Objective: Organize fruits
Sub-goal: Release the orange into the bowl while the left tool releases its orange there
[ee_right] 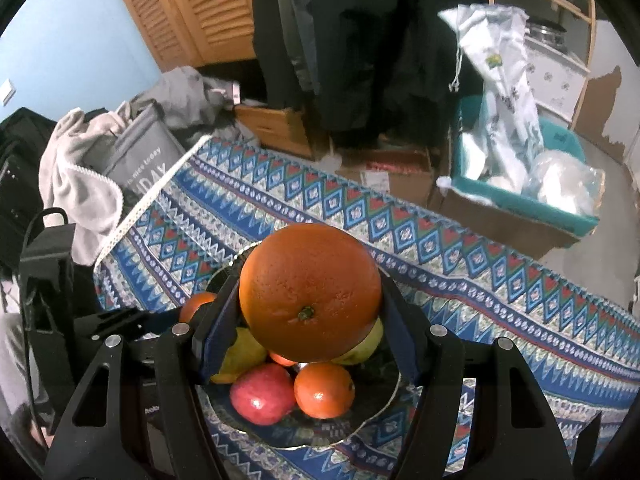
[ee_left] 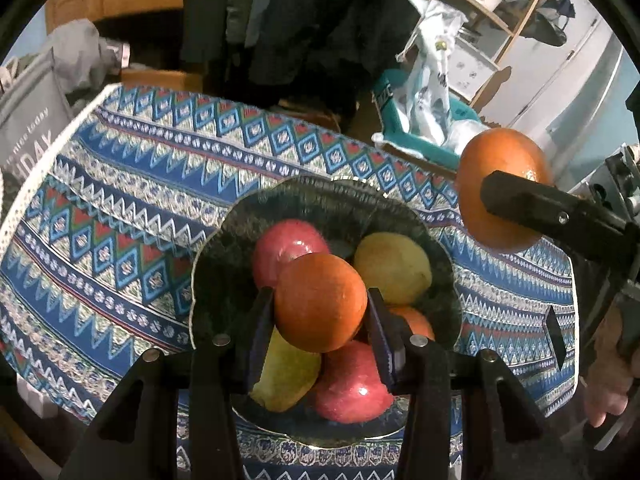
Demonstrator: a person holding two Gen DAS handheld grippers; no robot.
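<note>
L gripper (ee_left: 320,320): fingers (ee_left: 262,320) clamped on an orange (ee_left: 320,296), held directly above the dark scalloped bowl (ee_left: 216,272). R gripper (ee_right: 310,316): fingers (ee_right: 220,328) clamped on a larger orange (ee_right: 310,292), stem end facing cam, also above the bowl (ee_right: 384,396).

Bowl contents, L view: nearest, red apple (ee_left: 352,384) and yellow-green pear (ee_left: 286,376); part of a third orange (ee_left: 414,320) behind R-side finger; farther, second red apple (ee_left: 286,244) and second pear (ee_left: 394,268). R view shows that third orange (ee_right: 324,390) in full, beside a red apple (ee_right: 262,398); both pears mostly hidden.

L view only: R gripper (ee_left: 520,200) w/ its orange (ee_left: 502,188) from the side, off the bowl's R rim. R view only: L gripper body (ee_right: 108,320) at frame L, its orange (ee_right: 198,304) partly visible.

Bowl sits on worktop w/ blue patterned cloth (ee_left: 120,208). Beyond worktop: teal bin (ee_right: 520,196) w/ white bags, grey bag (ee_right: 140,160), wooden louvred door (ee_right: 192,8).
</note>
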